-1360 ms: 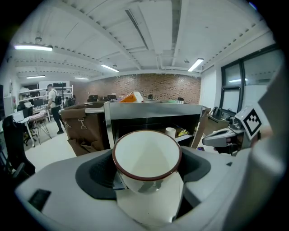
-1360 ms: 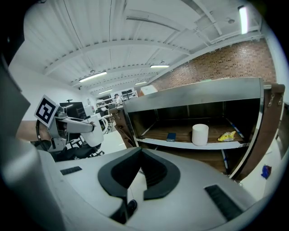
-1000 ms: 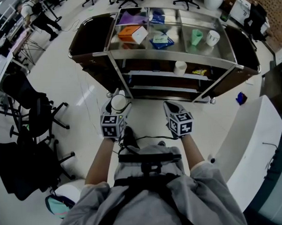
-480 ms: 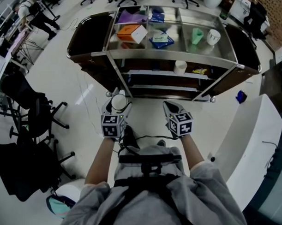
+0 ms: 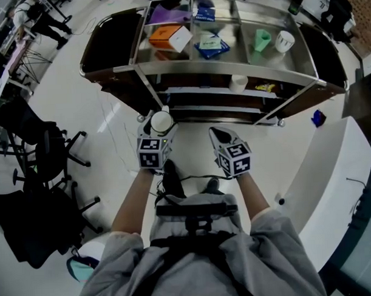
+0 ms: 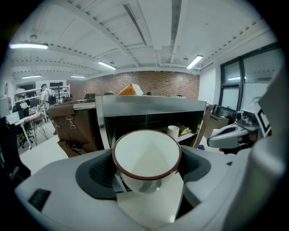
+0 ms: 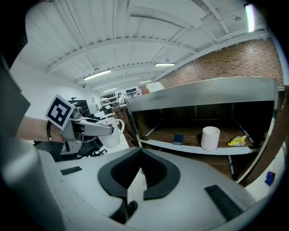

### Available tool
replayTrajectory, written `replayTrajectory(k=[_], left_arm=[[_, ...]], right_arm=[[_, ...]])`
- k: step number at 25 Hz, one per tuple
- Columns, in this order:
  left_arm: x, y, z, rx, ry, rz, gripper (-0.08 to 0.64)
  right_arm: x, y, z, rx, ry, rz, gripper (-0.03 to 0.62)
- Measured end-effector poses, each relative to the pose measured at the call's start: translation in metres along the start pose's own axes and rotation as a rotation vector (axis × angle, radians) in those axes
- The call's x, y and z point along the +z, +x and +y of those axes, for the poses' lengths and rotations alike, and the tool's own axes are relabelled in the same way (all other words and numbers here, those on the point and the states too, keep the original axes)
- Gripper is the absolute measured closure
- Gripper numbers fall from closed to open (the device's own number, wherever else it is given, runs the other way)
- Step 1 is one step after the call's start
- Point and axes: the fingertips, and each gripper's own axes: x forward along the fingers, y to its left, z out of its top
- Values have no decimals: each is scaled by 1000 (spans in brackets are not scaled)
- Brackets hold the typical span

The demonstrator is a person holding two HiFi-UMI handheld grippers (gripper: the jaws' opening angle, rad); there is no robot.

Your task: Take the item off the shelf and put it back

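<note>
**Head view.** The left tongs grip a white mug with a dark red rim. The mug is off the shelf, held above the floor just in front of a stainless-steel cart. The right tongs hang beside them, carrying nothing. The cart's middle shelf holds a white cup towards its right side.

**Left gripper view.** The mug sits between the jaws with its mouth towards the camera. The pads press on its wall from both sides, so the jaws stand wide. The shelf opening lies straight ahead beyond the rim.

**Right gripper view.** The jaws are closed together with nothing between them. The shelf shows the white cup, a small dark item and a yellow packet. There is bare board to the left of these.

**Hazards, as judged.**
- The grip is on a smooth, rounded wall, so the mug may slip or rotate if it is tipped further.
- On the way in, the mug's rim or handle may strike the cart's steel top rail or corner post, because the opening is low.
- An approach too far to the right could knock over the white cup.
- If the tongs let go before the base is flat on the shelf, the mug could roll off the edge.
</note>
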Motion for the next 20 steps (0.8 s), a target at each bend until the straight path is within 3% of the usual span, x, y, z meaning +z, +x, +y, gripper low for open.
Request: replayTrajectory(k=[20], left_arm=[[8, 146, 33, -40, 49, 8, 156]], right_arm=[[23, 102, -4, 59, -39, 26, 583]])
